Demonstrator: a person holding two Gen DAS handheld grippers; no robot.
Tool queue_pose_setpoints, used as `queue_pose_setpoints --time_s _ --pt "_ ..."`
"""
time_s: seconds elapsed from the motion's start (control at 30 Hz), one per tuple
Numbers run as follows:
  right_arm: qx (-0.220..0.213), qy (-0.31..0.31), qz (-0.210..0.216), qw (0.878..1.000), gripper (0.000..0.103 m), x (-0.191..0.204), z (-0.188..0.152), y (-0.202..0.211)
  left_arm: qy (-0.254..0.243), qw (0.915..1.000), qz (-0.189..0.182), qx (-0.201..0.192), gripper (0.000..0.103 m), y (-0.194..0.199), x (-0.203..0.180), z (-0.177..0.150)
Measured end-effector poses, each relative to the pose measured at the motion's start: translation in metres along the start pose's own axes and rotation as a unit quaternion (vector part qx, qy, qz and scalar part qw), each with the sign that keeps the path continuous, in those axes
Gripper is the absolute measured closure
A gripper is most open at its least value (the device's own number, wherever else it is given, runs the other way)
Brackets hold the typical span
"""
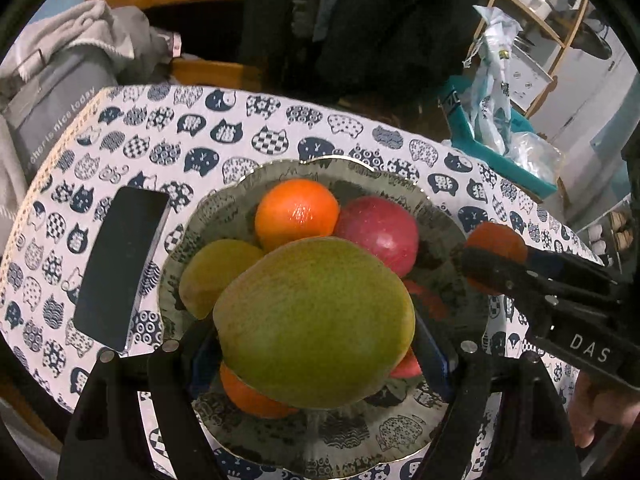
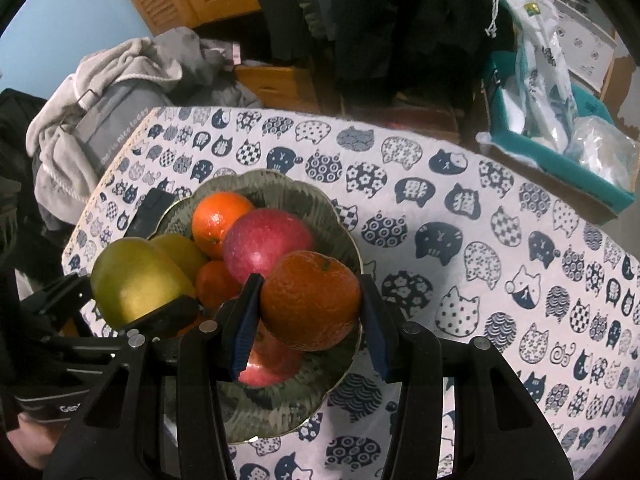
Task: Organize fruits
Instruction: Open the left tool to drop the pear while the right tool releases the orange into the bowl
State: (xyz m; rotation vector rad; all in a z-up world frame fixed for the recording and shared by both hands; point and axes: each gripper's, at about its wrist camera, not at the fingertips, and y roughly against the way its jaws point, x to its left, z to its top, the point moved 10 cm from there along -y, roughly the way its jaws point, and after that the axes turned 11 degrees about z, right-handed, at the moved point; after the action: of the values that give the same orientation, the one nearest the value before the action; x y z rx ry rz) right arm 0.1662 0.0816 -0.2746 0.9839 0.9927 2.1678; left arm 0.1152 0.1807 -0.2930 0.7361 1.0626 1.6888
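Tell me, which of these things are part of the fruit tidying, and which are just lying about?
Part of the job: mango in the left gripper; orange in the right gripper; bowl with red apple, another orange.

Lying about: black phone, grey towel, teal box.

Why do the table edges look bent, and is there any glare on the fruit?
Both views are fisheye, so the cat-print tablecloth edge bows and dark corners ring each picture. In the left wrist view, small highlights glint on the orange and red apple; the mango in the left gripper looks matte. In the right wrist view, the tangerine in the right gripper sits dimmer.
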Motion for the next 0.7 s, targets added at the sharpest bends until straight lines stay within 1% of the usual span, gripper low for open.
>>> queue_pose_setpoints --time_s 0.13,0.17,0.2,0.3,0.47,0.5,0.6,0.7 --pt "0.007 -0.004 0.004 1.0 0.056 -0.002 -0.003 -0.007 0.002 0.9999 0.001 0.017 0.019 -0.01 0.0 -0.005" --pt "0.008 -0.006 0.005 1.0 0.056 -0.002 -0.003 -0.008 0.004 1.0 0.002 0.007 0.02 -0.007 0.0 -0.003" --pt "0.008 -0.007 0.007 1.0 0.054 -0.002 -0.004 -0.008 0.002 1.0 0.005 -0.001 0.021 -0.003 0.001 -0.001" --pt "0.005 -0.009 0.012 1.0 0.054 -0.002 -0.003 -0.006 -0.011 0.9996 0.019 -0.016 0.021 0.006 0.003 0.005" --pt "-0.003 -0.013 0.01 1.0 0.053 -0.003 -0.001 0.002 -0.015 0.9996 0.022 -0.009 0.021 0.013 0.003 0.003" --pt "-0.007 -0.012 0.007 1.0 0.052 -0.003 0.0 0.006 -0.015 0.9996 0.022 -0.01 0.021 0.016 0.003 0.002" --pt "-0.019 -0.01 0.002 1.0 0.047 -0.002 0.004 0.018 -0.018 0.9996 0.013 -0.019 0.021 0.028 0.0 0.004" --pt "-0.035 -0.008 -0.003 0.999 0.044 0.0 0.009 0.034 -0.023 0.9991 0.015 -0.034 0.021 0.043 -0.003 0.007"
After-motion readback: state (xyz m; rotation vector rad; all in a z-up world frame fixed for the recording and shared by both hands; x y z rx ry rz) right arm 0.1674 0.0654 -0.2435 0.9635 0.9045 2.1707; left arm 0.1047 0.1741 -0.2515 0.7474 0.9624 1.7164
